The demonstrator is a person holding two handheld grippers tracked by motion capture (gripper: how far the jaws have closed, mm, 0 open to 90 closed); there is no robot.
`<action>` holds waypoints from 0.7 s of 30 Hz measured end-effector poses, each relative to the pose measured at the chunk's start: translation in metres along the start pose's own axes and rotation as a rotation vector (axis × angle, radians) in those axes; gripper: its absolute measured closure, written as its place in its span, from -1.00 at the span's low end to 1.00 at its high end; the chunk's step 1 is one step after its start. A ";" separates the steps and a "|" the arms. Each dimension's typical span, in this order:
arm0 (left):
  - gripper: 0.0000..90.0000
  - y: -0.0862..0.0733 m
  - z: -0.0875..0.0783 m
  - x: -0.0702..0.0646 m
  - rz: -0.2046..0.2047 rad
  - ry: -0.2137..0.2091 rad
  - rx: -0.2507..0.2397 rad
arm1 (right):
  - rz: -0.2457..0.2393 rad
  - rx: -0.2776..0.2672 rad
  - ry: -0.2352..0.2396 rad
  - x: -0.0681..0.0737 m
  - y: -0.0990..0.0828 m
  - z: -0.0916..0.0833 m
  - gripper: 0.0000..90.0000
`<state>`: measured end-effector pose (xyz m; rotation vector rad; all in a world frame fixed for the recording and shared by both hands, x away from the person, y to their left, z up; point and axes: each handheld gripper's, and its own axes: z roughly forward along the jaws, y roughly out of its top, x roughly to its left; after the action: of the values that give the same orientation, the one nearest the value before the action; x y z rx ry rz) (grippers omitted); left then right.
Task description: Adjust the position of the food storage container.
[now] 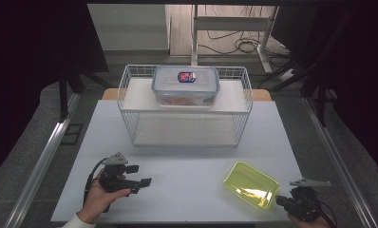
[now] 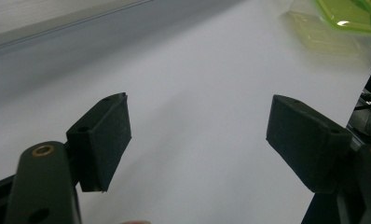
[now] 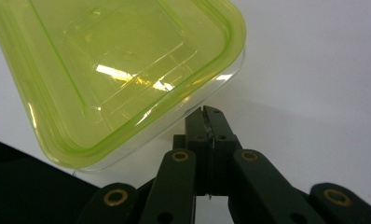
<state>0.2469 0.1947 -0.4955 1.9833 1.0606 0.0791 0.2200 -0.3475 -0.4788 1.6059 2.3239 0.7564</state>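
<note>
One yellow-green translucent plastic container [image 1: 251,184] on the bench [image 1: 187,190], right gripper [image 3: 206,112] fingers closed just beside its rim, holding nothing, left gripper [image 1: 142,175] fingers wide open, empty.

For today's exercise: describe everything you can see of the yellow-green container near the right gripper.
The yellow-green container is see-through plastic, rectangular with rounded corners and a thicker rim, glossy with light glints. It lies flat on the white table, at its near right, turned askew. The right gripper, jaws shut, has its tips at the container's rim; whether they touch it is unclear.
</note>
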 end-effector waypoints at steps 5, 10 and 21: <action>-0.52 0.000 -0.001 0.000 -0.008 -0.001 -0.010 | -0.025 0.007 -0.010 0.004 0.010 0.005 0.99; -0.51 0.000 -0.001 0.001 -0.008 0.007 -0.011 | -0.057 0.021 -0.019 0.010 0.022 0.014 0.99; -0.51 0.000 -0.001 0.001 -0.007 0.007 -0.009 | -0.098 0.033 -0.026 0.018 0.060 0.037 0.99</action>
<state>0.2470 0.1963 -0.4953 1.9726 1.0693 0.0871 0.2781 -0.3042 -0.4771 1.4935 2.3883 0.6748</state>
